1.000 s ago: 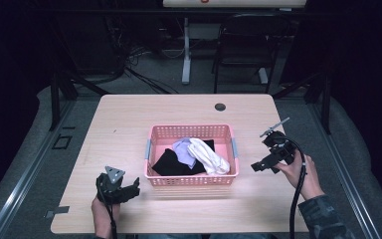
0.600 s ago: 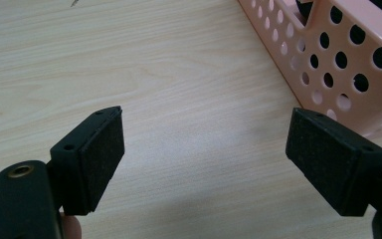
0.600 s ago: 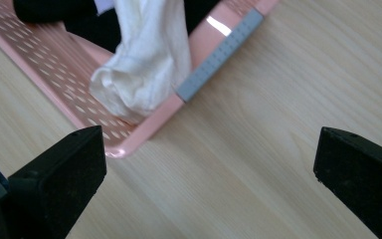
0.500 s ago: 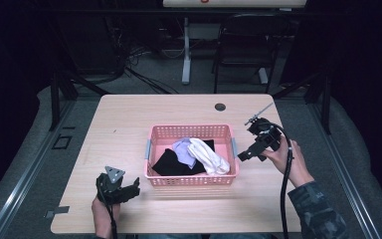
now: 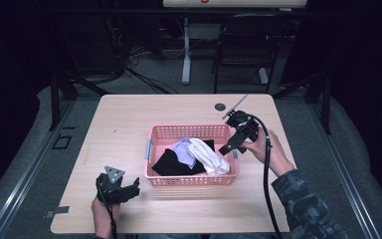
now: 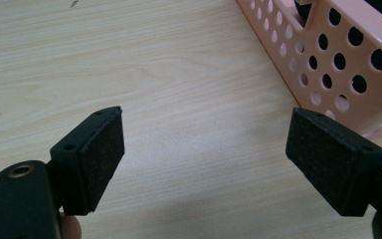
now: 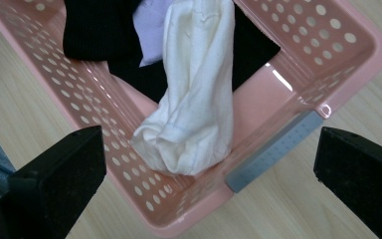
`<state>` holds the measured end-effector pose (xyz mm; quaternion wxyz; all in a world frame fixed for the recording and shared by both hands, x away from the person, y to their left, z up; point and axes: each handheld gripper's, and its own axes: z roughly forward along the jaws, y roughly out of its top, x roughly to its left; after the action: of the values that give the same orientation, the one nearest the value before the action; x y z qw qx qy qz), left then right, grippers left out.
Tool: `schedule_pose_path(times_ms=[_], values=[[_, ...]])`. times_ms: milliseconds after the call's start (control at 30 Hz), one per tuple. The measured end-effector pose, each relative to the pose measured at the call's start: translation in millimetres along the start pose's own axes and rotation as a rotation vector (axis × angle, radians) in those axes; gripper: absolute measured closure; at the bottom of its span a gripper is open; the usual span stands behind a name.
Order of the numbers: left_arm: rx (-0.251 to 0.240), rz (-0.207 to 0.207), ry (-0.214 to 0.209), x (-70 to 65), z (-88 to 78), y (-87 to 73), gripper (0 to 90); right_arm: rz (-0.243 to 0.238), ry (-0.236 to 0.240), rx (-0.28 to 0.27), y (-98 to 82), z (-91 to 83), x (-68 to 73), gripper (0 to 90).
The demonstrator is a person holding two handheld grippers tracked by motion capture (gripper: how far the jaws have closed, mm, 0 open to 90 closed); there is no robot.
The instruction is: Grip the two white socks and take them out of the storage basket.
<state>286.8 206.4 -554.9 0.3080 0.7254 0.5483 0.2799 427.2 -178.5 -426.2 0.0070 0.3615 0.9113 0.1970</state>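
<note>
Reaching toward the pink basket (image 5: 193, 180) is what the moment amounts to. Nearest the person, off the basket's near-left corner, the left gripper (image 5: 135, 188) is held low over the wooden table (image 5: 124, 119); it has not shifted across the last second. Its jaws are spread wide with nothing between them, only bare tabletop and a perforated basket wall seen past them in the left gripper view.

Farther along, at the basket's right end, the right gripper (image 5: 225, 150) has been brought in from well out to the right and is now placed over the basket's right rim, tilted down toward the contents. Its jaws are also wide apart and empty. Between them, in the right gripper view, the white garment (image 7: 194, 99) is framed, its bunched end lying inside the basket against the near wall by the grey handle (image 7: 274, 151).

Deeper in the basket, a black garment (image 5: 171, 162) and a pale lilac cloth (image 5: 183, 149) are seen under and beside the white one.

Judged from this, a pick of the white garment is being lined up; no contact is made yet. Beyond the basket, a small dark round object (image 5: 220, 106) is seen on the table.
</note>
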Motion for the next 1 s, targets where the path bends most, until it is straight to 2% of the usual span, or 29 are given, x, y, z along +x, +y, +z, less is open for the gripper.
schedule_pose_path(times_ms=[233, 500, 567, 633, 833, 867, 933, 1000], values=[[0.003, 0.001, -0.002, 0.0, 0.2, 0.1, 15.5, -0.021, 0.007, 0.03, 13.4, 13.0, 0.7, 0.3], [0.001, -0.002, -0.003, 0.4, -0.1, 0.0, 15.5, -0.011, 0.008, 0.029, 26.1, 34.7, 2.6, 13.7], [0.001, -0.002, -0.004, 0.4, -0.1, 0.0, 15.5, -0.018, 0.005, 0.051, 29.2, 41.0, 3.3, 15.3], [0.001, -0.001, -0.004, 0.6, -0.2, 0.0, 15.5, -0.02, 0.013, 0.064, 31.6, 47.2, 4.6, 20.6], [0.0, -0.002, -0.005, 0.9, -0.4, 0.0, 15.6, -0.018, 0.028, 0.078, 35.4, 59.7, 7.5, 23.7], [0.0, -0.001, -0.007, 0.8, -0.4, 0.0, 15.5, -0.031, 0.024, 0.097, 36.2, 59.1, 7.0, 24.0], [0.0, -0.001, -0.007, 0.5, -0.3, 0.2, 15.5, -0.026, 0.02, 0.092, 36.7, 61.2, 7.9, 24.3], [-0.001, -0.001, -0.007, 0.3, -0.4, 0.2, 15.5, -0.036, 0.015, 0.11, 37.9, 62.2, 7.3, 24.8]])
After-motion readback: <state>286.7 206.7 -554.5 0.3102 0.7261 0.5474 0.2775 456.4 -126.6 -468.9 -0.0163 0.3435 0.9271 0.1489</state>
